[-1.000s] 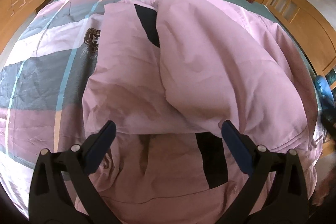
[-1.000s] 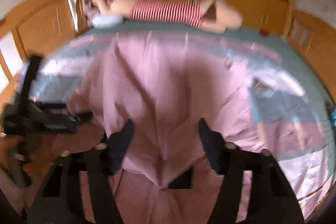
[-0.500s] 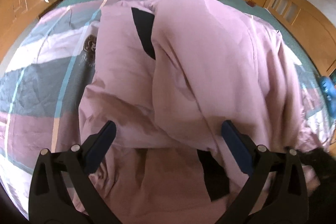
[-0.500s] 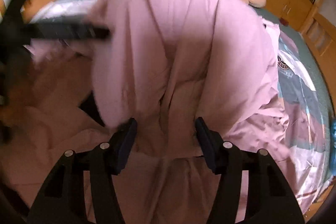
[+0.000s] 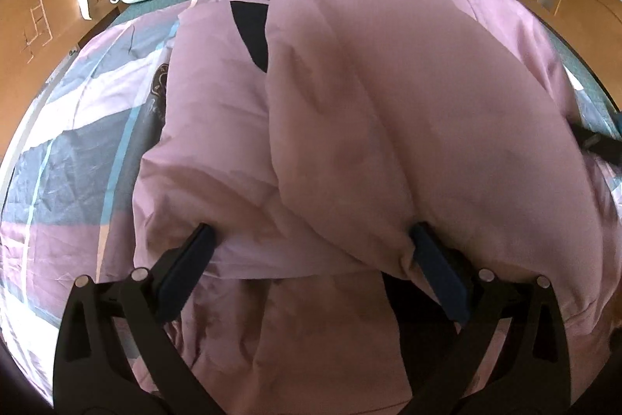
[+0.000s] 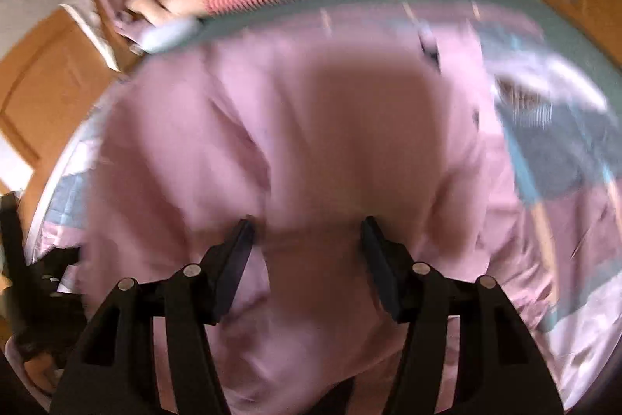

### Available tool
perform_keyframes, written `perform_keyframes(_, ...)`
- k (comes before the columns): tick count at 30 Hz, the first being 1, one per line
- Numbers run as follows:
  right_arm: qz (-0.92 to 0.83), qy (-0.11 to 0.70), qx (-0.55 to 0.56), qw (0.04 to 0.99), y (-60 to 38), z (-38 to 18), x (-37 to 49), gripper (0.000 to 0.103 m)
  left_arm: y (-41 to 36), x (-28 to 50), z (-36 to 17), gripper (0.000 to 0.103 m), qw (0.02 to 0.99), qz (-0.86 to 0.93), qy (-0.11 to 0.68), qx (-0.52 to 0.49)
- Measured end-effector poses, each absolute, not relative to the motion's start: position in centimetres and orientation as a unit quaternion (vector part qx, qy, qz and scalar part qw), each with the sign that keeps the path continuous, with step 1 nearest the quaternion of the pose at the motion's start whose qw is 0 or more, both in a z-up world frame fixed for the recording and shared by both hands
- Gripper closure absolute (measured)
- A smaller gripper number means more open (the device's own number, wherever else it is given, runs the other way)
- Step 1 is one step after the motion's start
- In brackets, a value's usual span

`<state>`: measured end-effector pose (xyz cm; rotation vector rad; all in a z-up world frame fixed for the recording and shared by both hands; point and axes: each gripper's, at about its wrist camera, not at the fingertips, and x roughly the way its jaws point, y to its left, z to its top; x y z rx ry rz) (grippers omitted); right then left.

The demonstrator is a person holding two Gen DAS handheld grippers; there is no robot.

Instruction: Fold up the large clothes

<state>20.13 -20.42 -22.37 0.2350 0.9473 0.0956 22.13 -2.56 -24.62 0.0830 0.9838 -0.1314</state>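
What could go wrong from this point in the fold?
The left gripper and right gripper both stand open against the bulging pink garment, so closing may catch several layers or miss the hem. The right wrist view is blurred, so its aim is uncertain. A raised fold may slump sideways onto the patterned bedsheet.

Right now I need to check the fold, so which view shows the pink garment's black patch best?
The left wrist view: the black patch on the pink garment shows sharply beside the folded-over flap. The right wrist view is motion-blurred, and no patch can be made out there.
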Motion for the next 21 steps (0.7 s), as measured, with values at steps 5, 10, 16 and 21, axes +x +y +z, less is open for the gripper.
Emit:
perform_keyframes(5, 0.035, 0.439, 0.158, 0.884, -23.1, -21.7, 19.3, 0.047, -2.5, 22.0, -24.7, 0.002, 0.881, -0.065, 0.468, 0.039)
perform_keyframes(10, 0.021, 0.384, 0.103, 0.917, -21.2, -19.8, 16.6, 0.043, -2.6, 20.3, -22.3, 0.002, 0.914, -0.039, 0.4, 0.058)
perform_keyframes(16, -0.025, 0.409, 0.012, 0.912, -19.7, -21.5, 16.8, 0.043, -3.5, 17.7, -19.7, 0.002, 0.941, -0.06, 0.327, 0.063)
perform_keyframes(21, -0.048, 0.46, -0.017, 0.886, -19.6, -24.5, 17.7, 0.036, -4.3, 18.3, -20.8, 0.002, 0.93, -0.074, 0.354, 0.062)
